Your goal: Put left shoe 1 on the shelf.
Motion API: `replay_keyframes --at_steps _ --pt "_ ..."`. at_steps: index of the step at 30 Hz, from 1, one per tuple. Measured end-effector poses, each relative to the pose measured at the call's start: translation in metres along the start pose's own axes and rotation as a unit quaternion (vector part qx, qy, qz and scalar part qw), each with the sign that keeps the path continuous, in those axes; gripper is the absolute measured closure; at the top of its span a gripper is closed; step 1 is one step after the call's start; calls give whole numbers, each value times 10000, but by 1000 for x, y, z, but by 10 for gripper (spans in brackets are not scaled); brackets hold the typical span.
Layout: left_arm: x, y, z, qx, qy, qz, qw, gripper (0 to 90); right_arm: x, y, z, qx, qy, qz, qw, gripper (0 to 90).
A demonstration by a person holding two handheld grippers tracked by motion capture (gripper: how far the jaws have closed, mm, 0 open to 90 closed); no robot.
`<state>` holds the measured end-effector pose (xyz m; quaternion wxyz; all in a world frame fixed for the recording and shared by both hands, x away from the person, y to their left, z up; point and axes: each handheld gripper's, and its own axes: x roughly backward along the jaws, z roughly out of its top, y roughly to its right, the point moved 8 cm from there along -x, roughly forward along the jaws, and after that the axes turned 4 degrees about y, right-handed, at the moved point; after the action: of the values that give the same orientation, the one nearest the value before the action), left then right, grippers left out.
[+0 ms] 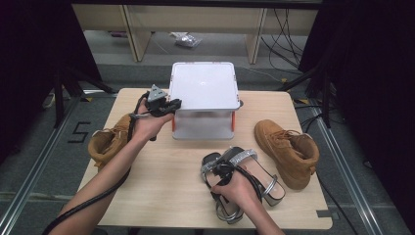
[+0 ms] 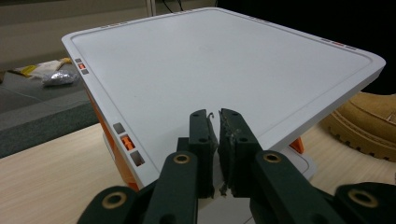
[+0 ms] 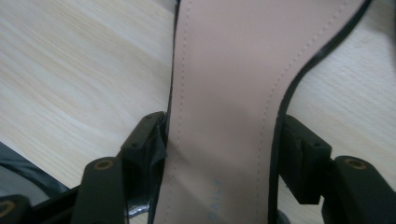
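High view: your left claw (image 1: 169,104) sits clenched at the white box's (image 1: 203,85) left rim, upper centre. Right gripper view: your right claw (image 3: 219,149) straddles the sandal (image 3: 224,93), grasping its sole, lower centre on the desk (image 3: 70,60).

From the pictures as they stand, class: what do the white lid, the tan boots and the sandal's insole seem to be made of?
White lid: probably moulded plastic, smooth with a soft sheen and a raised rim.
Tan boots: seemingly suede or nubuck, matt and napped, with a ridged rubbery sole showing in the left gripper view.
Sandal's insole: likely leather or an imitation, pale pink, satin, with a stitched edge line.
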<state>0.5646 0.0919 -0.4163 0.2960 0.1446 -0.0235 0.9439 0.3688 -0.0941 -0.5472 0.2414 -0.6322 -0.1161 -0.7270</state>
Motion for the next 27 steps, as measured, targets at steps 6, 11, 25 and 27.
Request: replay_keyframes --at_steps 6,11,25,27 --pt "1 -1 0 -1 -5 9 10000 833 0 4 -1 170 -18 -67 9998 420" --pt "0 -1 0 51 -17 -6 10000 845 1 3 -1 211 -90 -81 9997 413" --pt "0 1 -1 57 -76 35 9999 895 1 5 2 213 -37 -10 9998 431" --pt "0 1 -1 69 -58 20 10000 895 1 4 3 185 20 -1 9998 432"
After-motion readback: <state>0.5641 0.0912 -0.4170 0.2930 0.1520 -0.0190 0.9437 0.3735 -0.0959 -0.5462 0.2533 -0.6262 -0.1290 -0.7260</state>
